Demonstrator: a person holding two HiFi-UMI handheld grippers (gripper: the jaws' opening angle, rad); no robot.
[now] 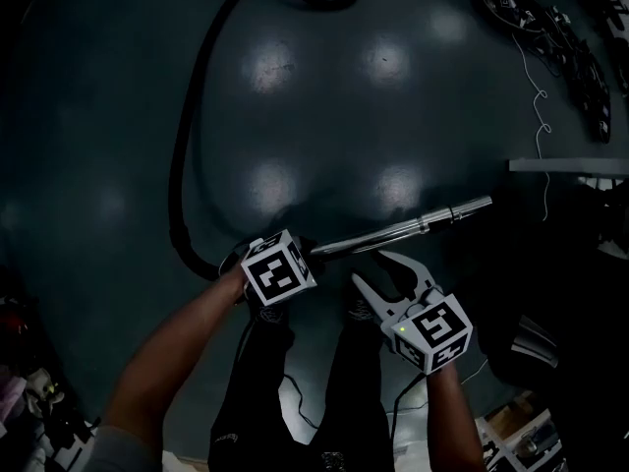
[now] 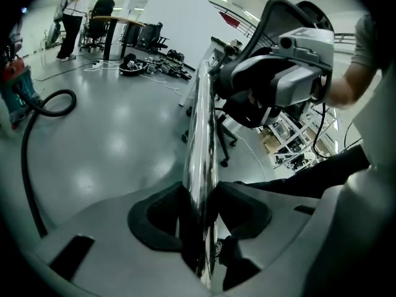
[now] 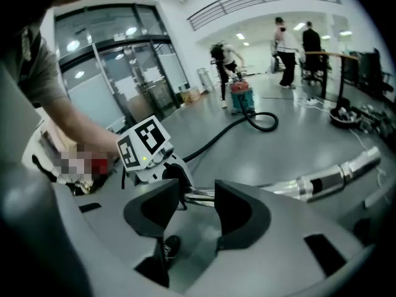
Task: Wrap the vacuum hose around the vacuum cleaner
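— Down at six o'clock in the head view, our left gripper [image 2: 199, 193] is clenched on the chrome wand [image 1: 413, 229]. Our right gripper [image 1: 373, 271] stands released just beside it, nothing between its pads.
— So we're at the gathering step, we'd judge. The hose [image 1: 187, 146] runs toward twelve o'clock, to the vacuum cleaner [image 3: 241, 96], well apart from us.
— Next we carry the wand there. Bare floor [image 1: 324, 116] lies ahead; only cables [image 1: 570, 47] at two o'clock crowd the edge.
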